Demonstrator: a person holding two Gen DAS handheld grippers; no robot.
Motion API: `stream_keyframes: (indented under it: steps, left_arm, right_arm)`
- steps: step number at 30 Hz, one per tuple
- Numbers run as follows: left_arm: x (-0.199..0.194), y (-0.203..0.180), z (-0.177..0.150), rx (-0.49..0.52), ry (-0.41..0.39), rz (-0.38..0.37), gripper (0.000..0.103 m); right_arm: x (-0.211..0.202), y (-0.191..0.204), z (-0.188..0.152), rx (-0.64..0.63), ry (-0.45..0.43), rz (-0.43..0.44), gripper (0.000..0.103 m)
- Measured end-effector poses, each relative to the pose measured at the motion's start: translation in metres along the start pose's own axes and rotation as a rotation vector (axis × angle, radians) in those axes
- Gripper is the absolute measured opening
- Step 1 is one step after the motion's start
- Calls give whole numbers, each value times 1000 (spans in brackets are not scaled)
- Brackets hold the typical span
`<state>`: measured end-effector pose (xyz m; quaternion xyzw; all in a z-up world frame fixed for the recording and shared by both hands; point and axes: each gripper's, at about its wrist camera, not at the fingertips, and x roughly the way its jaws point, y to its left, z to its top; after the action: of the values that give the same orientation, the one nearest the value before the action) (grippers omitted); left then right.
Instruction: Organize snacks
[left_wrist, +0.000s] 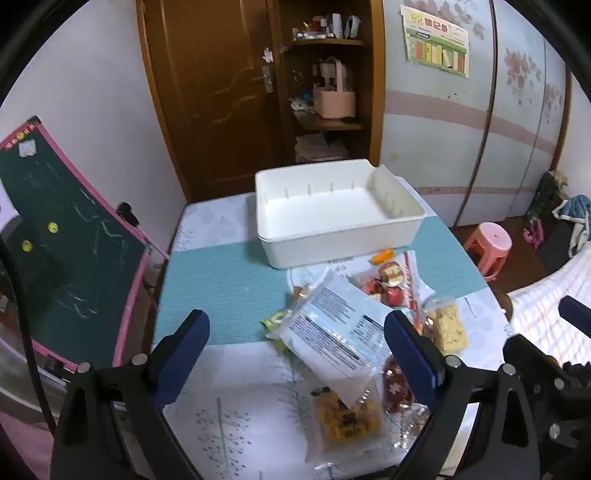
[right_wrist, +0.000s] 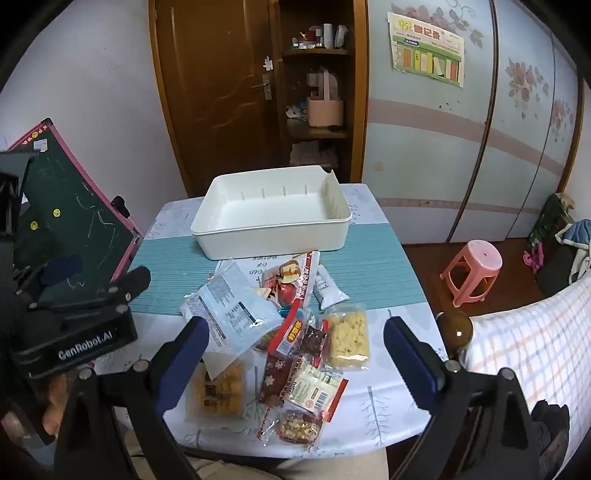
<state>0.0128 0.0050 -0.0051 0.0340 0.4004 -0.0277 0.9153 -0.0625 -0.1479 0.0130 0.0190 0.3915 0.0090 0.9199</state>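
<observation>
Holding both hand-held grippers, left and right, wide and empty over snacks, we ready picks for the bin.

- The left wrist view looks forward and down between the left claw fingers, close above the snack packets on the bench.
- The right wrist view sits slightly further right and back, facing the same way, the right claw framing it.
- Both share the white bin, the packets, and the brown door.
</observation>
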Motion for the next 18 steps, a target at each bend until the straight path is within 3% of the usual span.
stream_keyframes:
  steps: [9,18]
  left_arm:
    - [2,-4,-15,-22,37,-55,95]
    - [-3,0,-15,-56,8,-70,95]
  right_arm:
    - [8,-1,-4,15,13,0,96]
    - [13,-7,-7,44,33,10,96]
